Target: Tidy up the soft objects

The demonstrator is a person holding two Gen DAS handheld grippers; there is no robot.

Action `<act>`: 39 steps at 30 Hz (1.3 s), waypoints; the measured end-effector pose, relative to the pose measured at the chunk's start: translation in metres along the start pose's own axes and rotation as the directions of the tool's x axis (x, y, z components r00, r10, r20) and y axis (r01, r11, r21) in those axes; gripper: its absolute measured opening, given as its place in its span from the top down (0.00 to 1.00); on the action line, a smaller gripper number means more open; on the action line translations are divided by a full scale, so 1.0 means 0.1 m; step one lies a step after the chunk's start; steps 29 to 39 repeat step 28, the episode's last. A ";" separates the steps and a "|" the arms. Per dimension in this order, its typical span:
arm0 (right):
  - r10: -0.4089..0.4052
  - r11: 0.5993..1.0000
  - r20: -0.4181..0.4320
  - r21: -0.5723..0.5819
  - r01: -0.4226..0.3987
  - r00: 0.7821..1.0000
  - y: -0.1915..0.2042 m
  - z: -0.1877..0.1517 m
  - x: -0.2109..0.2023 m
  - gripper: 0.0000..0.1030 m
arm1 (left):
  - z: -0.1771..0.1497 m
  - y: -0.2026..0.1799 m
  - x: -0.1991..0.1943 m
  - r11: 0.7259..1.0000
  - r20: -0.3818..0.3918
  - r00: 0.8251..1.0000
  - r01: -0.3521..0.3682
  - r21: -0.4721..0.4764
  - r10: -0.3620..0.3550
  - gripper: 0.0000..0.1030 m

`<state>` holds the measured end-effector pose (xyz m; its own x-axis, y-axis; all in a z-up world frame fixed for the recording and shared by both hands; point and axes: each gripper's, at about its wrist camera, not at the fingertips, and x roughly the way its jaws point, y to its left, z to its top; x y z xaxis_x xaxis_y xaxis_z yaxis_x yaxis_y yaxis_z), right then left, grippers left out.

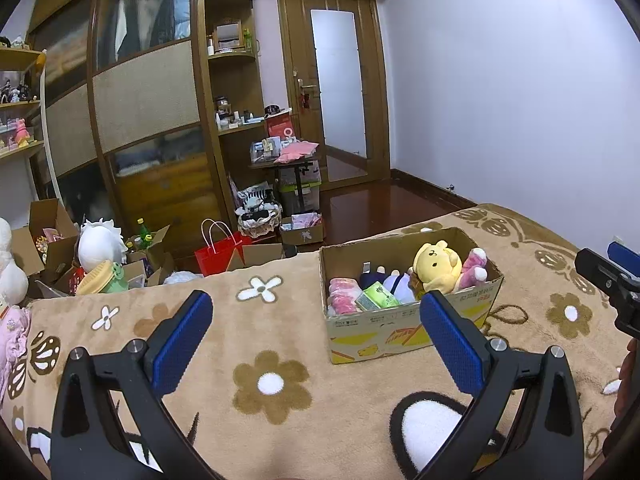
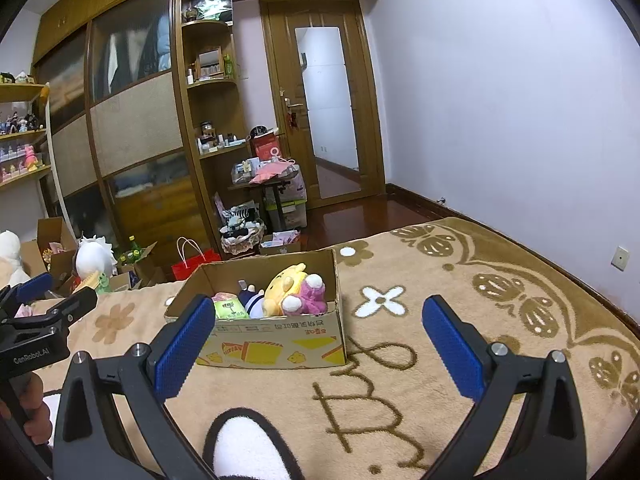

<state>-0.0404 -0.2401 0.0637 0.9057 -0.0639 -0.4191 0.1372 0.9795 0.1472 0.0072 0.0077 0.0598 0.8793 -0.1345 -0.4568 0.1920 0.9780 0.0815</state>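
1. Left wrist view: the left gripper (image 1: pixel 316 312) is hovering spread and empty over the blanket (image 1: pixel 256 332); the cardboard box (image 1: pixel 408 324) of plush toys (image 1: pixel 436 266) is sitting at two o'clock.
2. Right wrist view: the right gripper (image 2: pixel 318 316) is hanging spread, holding nothing, with the box (image 2: pixel 276 344) lying at eleven o'clock.

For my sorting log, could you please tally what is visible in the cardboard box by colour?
Visible in the box:
Yellow plush: 1
Purple-pink plush: 1
Navy-and-white plush: 1
Light pink plush: 1
Green packet: 1
Total: 5
Anything buried underneath cannot be seen.
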 end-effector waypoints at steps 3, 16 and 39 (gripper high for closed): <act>-0.002 1.000 0.003 -0.002 0.002 1.000 0.00 0.00 0.00 0.00 | 0.00 -0.01 0.00 1.000 0.000 1.000 0.001 0.008 -0.001 0.00; -0.003 1.000 0.002 0.000 0.003 1.000 -0.01 -0.01 0.00 0.00 | -0.02 -0.03 0.00 1.000 -0.010 1.000 0.022 0.005 -0.022 0.00; -0.008 1.000 0.002 -0.009 0.008 1.000 -0.02 0.00 -0.01 0.00 | -0.02 -0.03 -0.01 1.000 -0.006 1.000 0.013 0.004 -0.013 0.00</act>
